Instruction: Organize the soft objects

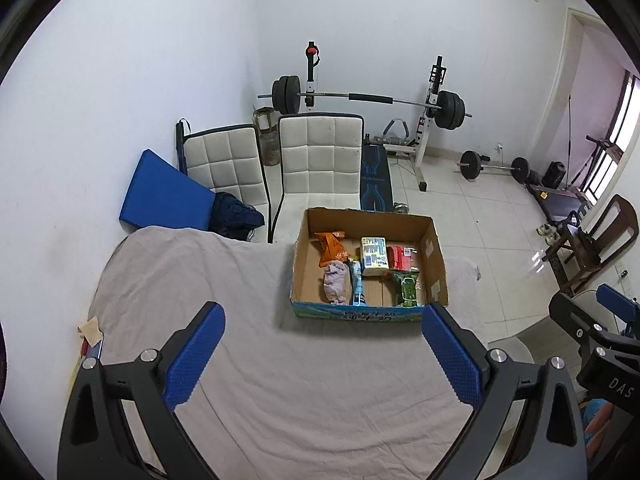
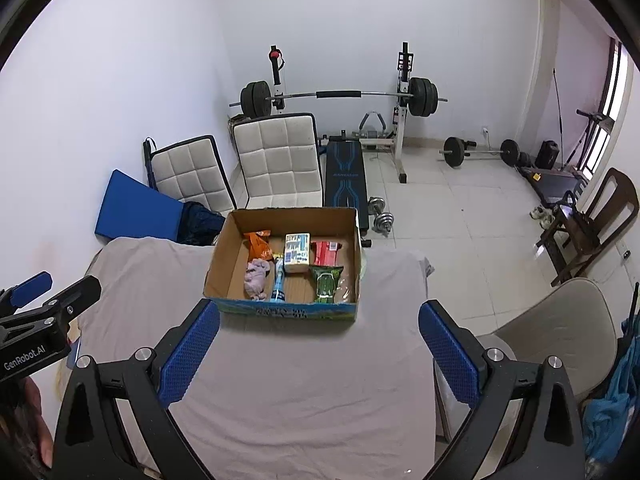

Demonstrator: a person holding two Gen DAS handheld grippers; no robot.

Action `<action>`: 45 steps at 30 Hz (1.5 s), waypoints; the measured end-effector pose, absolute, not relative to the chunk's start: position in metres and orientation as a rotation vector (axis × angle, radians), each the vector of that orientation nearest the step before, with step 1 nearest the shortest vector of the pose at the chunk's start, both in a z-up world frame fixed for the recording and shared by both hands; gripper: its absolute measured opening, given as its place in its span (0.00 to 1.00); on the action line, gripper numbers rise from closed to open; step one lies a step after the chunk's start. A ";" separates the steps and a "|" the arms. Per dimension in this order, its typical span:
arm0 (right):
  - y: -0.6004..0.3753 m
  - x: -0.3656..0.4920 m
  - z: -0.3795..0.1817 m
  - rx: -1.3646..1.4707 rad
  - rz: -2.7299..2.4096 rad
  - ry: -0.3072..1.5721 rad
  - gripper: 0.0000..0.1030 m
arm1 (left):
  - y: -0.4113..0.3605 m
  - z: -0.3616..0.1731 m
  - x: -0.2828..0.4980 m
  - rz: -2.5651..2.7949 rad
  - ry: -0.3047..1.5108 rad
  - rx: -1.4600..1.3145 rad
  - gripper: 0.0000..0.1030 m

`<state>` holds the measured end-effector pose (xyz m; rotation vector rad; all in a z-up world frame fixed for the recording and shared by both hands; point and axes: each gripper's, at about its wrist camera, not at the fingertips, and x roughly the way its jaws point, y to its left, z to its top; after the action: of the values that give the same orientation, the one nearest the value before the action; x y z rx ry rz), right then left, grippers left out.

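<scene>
Both grippers, left [image 1: 322, 354] & right [image 2: 319, 350], fingers spread wide, holding nothing, above cloth-covered surface [image 1: 280, 380]. Cardboard box [image 1: 360, 314] w/ soft items sits at far edge.

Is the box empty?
No, the box holds several things, among them an orange packet, a purple cloth and a green packet.
</scene>
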<state>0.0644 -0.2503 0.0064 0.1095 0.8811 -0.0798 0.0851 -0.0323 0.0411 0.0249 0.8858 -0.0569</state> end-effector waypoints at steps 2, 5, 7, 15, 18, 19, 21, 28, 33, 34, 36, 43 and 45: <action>-0.250 0.068 0.007 0.104 -0.079 0.878 0.98 | -0.032 0.042 0.087 -0.057 0.883 0.025 0.98; -0.249 0.072 0.009 0.100 -0.077 0.874 0.98 | -0.032 0.044 0.088 -0.057 0.876 0.020 0.98; -0.248 0.073 0.009 0.098 -0.075 0.871 0.98 | -0.032 0.045 0.088 -0.058 0.875 0.019 0.98; -0.249 0.073 0.009 0.101 -0.080 0.865 0.98 | -0.034 0.046 0.087 -0.065 0.877 0.021 0.98; -0.250 0.072 0.008 0.101 -0.083 0.865 0.98 | -0.035 0.046 0.088 -0.064 0.877 0.023 0.98; -0.250 0.072 0.008 0.101 -0.082 0.865 0.98 | -0.035 0.046 0.088 -0.064 0.877 0.023 0.98; -0.250 0.072 0.008 0.095 -0.086 0.862 0.98 | -0.036 0.045 0.089 -0.056 0.876 0.027 0.98; -0.252 0.072 0.005 0.094 -0.096 0.866 0.98 | -0.034 0.044 0.093 -0.035 0.868 0.020 1.00; -0.252 0.073 0.004 0.095 -0.100 0.869 0.98 | -0.033 0.042 0.093 -0.031 0.871 0.019 1.00; -0.251 0.072 0.004 0.097 -0.099 0.870 0.98 | -0.034 0.042 0.093 -0.028 0.870 0.021 1.00; -0.251 0.072 0.003 0.096 -0.101 0.871 0.98 | -0.034 0.042 0.093 -0.027 0.870 0.023 1.00; -0.251 0.069 0.003 0.094 -0.102 0.865 0.98 | -0.035 0.042 0.092 -0.021 0.867 0.025 1.00; -0.252 0.069 0.003 0.093 -0.102 0.864 0.98 | -0.035 0.043 0.092 -0.022 0.866 0.025 1.00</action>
<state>0.0687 -0.2519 0.0030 0.0933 0.8641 -0.1019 0.0922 -0.0349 0.0425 0.0249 0.8664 -0.0218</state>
